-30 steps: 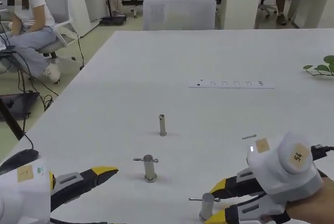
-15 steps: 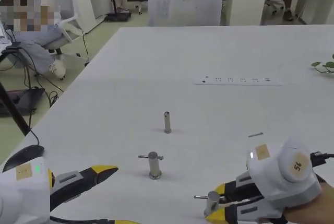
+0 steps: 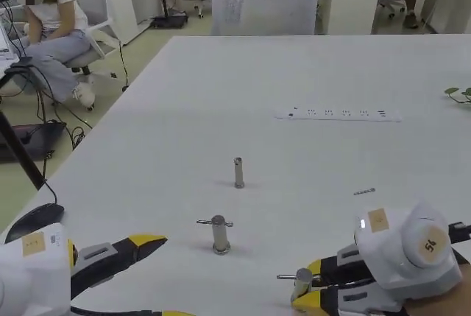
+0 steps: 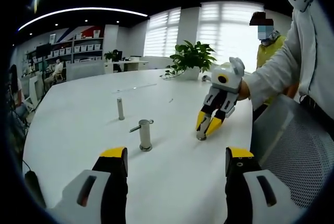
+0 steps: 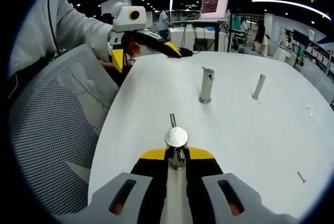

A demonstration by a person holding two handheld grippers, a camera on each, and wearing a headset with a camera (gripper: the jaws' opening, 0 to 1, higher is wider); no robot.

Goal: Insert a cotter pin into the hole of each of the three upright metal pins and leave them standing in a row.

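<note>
Our left claw [image 4: 176,157] hangs wide and empty; the far pin [image 3: 238,172] stands bare beyond the middle pin [image 3: 219,233], already cottered. Our right claw [image 3: 306,285] grips the near pin [image 3: 302,275] — the loose cotter pin [image 3: 363,191] lies flat, crosswise, ahead and right of it, nearer this claw.

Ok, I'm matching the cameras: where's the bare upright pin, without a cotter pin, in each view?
Head view: bare pin at centre, farthest of the row.
Left gripper view: bare pin left of centre.
Right gripper view: bare pin upper right.
Shared landmark: middle pin, cotter pin through it, alongside.
</note>
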